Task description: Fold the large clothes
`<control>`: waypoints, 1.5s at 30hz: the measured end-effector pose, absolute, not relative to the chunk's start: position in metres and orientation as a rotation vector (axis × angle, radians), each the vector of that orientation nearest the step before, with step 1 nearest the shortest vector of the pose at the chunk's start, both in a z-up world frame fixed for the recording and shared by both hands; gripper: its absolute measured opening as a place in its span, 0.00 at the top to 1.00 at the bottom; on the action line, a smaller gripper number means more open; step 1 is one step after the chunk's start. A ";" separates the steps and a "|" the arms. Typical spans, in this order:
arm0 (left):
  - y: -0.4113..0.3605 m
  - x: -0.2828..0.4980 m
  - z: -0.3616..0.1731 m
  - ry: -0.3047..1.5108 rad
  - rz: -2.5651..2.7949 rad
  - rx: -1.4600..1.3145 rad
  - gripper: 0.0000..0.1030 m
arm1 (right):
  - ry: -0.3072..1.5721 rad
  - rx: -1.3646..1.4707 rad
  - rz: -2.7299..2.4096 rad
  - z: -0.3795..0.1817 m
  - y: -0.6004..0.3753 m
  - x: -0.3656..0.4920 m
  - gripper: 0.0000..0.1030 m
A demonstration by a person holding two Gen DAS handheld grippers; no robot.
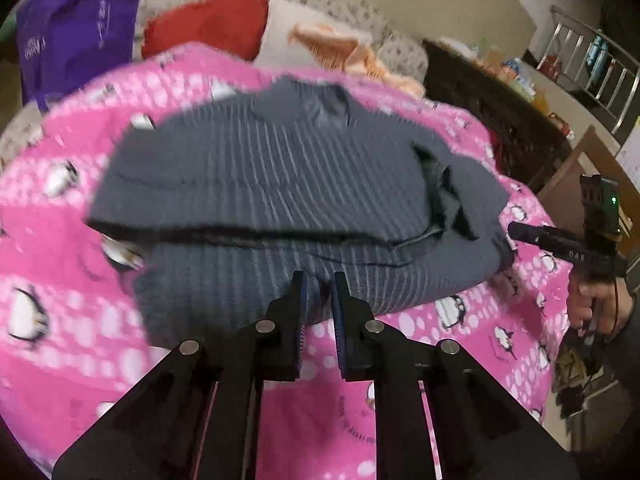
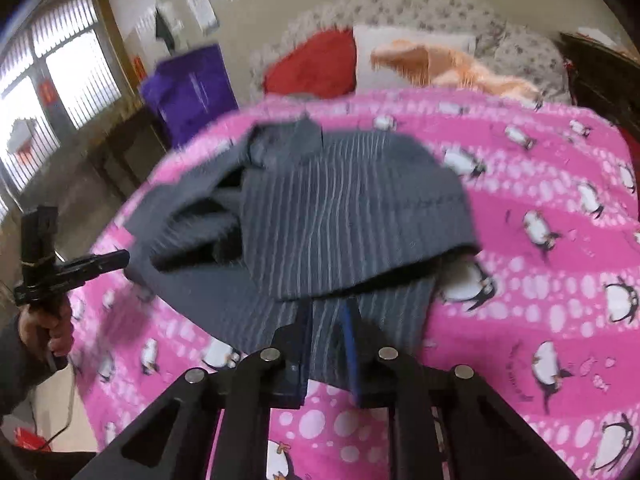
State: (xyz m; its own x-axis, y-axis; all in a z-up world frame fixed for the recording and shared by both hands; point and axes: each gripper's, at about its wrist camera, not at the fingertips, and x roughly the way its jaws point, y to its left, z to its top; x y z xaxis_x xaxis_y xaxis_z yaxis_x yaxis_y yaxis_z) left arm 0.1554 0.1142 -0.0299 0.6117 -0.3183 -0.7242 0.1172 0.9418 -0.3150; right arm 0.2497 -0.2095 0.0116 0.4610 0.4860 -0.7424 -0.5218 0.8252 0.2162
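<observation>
A grey ribbed sweater [image 1: 280,184] lies partly folded on a pink penguin blanket [image 1: 80,320]; it also shows in the right wrist view [image 2: 340,216]. My left gripper [image 1: 320,284] hovers over the sweater's near edge, jaws a little apart with nothing between them. My right gripper [image 2: 328,312] hovers over the sweater's near hem, jaws apart and empty. Each gripper shows in the other's view, the right gripper [image 1: 516,232] beside the sweater's right side, the left gripper [image 2: 120,258] at its left side.
A red pillow [image 1: 208,24], a white pillow with orange cloth [image 1: 320,44] and a purple bag [image 1: 76,28] lie beyond the blanket [image 2: 540,280]. A dark wooden bed frame [image 1: 500,120] and metal rail [image 1: 580,64] stand at the right. A window [image 2: 48,92] is at the left.
</observation>
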 end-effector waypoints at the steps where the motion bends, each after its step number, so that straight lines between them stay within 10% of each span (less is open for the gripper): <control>1: 0.113 0.161 -0.034 0.887 -0.245 -0.248 0.89 | 0.915 -0.062 0.602 0.004 -0.204 0.253 0.87; 22: 0.177 0.338 0.005 0.803 0.067 -0.333 0.89 | 0.816 0.099 0.577 0.022 -0.144 0.407 0.86; 45: 0.142 0.228 -0.071 0.814 -0.061 -0.299 0.89 | 0.979 0.010 0.805 -0.003 -0.072 0.409 0.86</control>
State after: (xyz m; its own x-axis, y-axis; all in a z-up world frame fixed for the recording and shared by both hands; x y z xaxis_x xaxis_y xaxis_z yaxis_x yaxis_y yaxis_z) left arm 0.2281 0.1421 -0.0705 0.6871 -0.1677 -0.7069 -0.0605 0.9564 -0.2857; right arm 0.4093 -0.0717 -0.0035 0.2989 0.6103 -0.7336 -0.6015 0.7173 0.3517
